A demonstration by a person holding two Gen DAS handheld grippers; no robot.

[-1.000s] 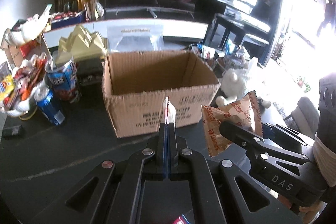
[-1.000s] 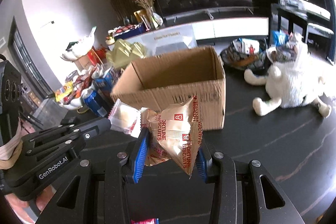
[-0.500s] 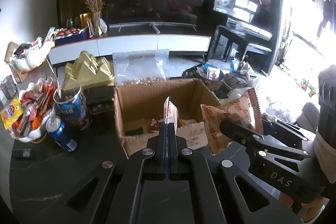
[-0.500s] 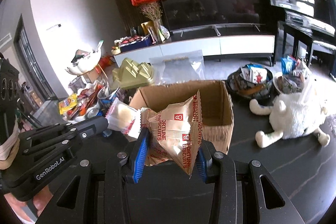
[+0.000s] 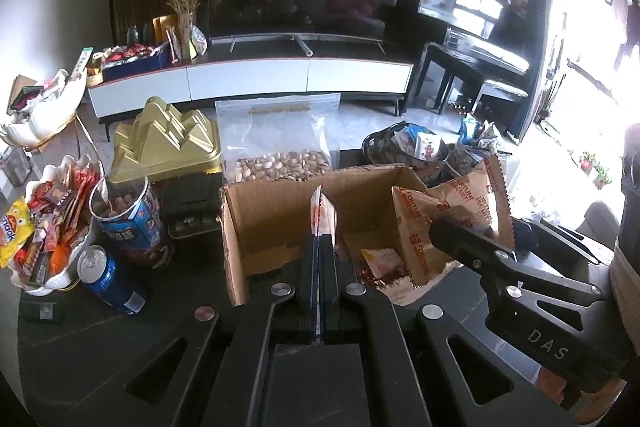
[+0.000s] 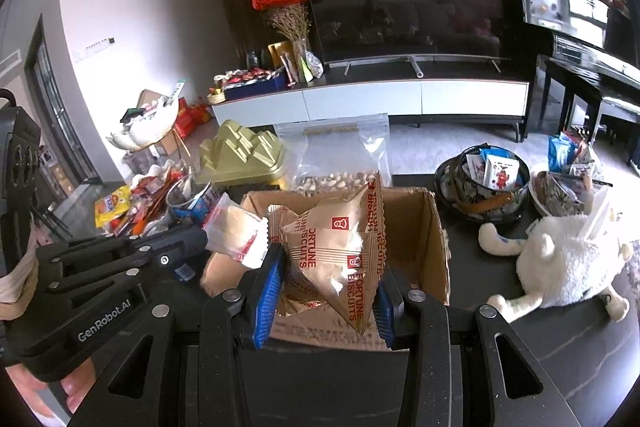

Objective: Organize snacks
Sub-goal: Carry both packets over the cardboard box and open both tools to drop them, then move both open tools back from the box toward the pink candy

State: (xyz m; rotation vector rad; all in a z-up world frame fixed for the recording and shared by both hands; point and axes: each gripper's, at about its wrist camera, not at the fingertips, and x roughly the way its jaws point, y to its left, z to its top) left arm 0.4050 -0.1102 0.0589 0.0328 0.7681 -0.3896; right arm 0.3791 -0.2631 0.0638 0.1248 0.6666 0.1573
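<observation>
An open cardboard box (image 5: 276, 215) stands on the dark table, with a few snack packets (image 5: 380, 261) on its floor. My left gripper (image 5: 319, 247) is shut on a small clear-and-red snack packet (image 5: 320, 215), held edge-on above the box's near wall; the packet also shows in the right wrist view (image 6: 238, 237). My right gripper (image 6: 326, 291) is shut on tan Fortune Biscuits packets (image 6: 340, 247), held over the box (image 6: 432, 239). They also show in the left wrist view (image 5: 452, 215), to the right of my left gripper.
Left of the box stand a blue cup of snacks (image 5: 128, 223), a blue can (image 5: 106, 279), a white bowl of sweets (image 5: 44, 227) and a gold tray (image 5: 168, 143). A bag of nuts (image 5: 280, 143) is behind. Bowls of packets (image 6: 484, 183) and a white plush toy (image 6: 560, 263) lie right.
Both grippers have risen and moved forward with their packets, from in front of the box to above it. The box's inside has come into view. Both stay shut.
</observation>
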